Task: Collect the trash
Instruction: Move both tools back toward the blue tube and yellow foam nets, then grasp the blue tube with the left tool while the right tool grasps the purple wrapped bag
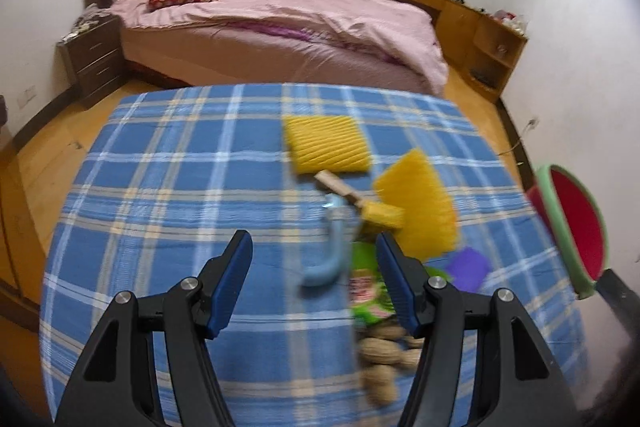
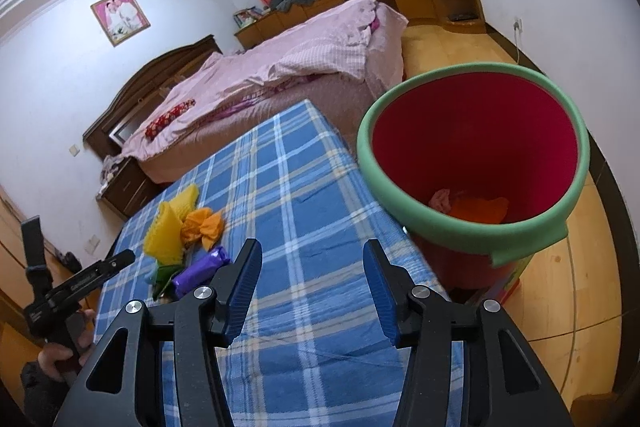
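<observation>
On the blue checked tablecloth (image 1: 168,187) the trash lies in 1 loose heap: yellow ribbed foam pieces (image 1: 326,143), a purple wrapper (image 1: 468,265), a green snack bag (image 1: 368,291) and peanut shells (image 1: 380,351). The left gripper (image 1: 314,283) hangs over this heap with jaws spread and nothing between them, probably to take the next piece. The right gripper (image 2: 312,289) is also spread and empty beside the red bucket with green foam rim (image 2: 448,231), which stands at the table edge. Inside it lie orange and pink scraps (image 2: 476,209).

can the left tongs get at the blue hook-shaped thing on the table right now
Probably yes. The left tongs are open with nothing between them, and the blue hook-shaped piece lies uncovered just ahead on the plaid tablecloth.
</observation>
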A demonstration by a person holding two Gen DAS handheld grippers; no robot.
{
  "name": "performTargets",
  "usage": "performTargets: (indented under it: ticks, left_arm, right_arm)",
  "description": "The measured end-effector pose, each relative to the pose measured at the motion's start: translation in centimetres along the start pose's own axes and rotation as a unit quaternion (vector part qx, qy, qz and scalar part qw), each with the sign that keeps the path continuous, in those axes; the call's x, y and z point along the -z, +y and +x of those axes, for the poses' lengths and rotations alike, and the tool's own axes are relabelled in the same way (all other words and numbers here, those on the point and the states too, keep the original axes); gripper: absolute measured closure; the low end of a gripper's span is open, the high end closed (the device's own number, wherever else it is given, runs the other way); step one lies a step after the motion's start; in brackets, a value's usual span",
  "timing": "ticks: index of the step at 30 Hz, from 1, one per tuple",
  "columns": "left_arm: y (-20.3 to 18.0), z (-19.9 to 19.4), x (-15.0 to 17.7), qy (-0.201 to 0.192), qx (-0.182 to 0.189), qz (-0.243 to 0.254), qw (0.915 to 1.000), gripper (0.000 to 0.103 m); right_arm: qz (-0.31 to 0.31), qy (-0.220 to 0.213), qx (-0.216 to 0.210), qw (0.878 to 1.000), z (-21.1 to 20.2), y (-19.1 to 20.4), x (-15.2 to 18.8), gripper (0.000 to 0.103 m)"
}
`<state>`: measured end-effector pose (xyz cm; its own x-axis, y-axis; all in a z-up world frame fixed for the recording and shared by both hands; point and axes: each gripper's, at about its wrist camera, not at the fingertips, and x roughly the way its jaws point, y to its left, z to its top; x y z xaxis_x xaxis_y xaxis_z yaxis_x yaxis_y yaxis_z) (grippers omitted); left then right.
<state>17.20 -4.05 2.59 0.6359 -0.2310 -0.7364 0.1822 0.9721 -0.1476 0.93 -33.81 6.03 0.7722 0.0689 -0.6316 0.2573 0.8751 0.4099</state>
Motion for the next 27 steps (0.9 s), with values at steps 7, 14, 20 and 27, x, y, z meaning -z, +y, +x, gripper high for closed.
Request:
performTargets:
  ticks: [7, 14, 20, 27]
  left_arm:
    - [0.7, 2.3, 0.7, 0.029, -0.005, 0.007, 0.9996, 0.039]
    - [0.1, 4.4, 0.5, 0.045, -0.015, 0.02, 0.9987, 0.039]
    - [-0.6, 5.6, 0.0, 0.044, -0.023, 0.03, 0.9983, 0.043]
    - [-1.0, 5.4, 0.3, 0.029, -0.022, 0.05, 0.9981, 0.059]
  right_arm:
    - [-0.006, 0.014, 0.002, 1.0, 0.6, 0.7, 0.7, 0.049]
    - [-0.01, 0.021, 0.004, 1.0, 0.7, 1.1, 1.0, 0.049]
    - [-0.013, 0.025, 0.001, 1.0, 1.0, 1.2, 1.1, 0.049]
    - [-0.026, 0.048, -0.007, 0.998, 2.3, 2.4, 1.2, 0.049]
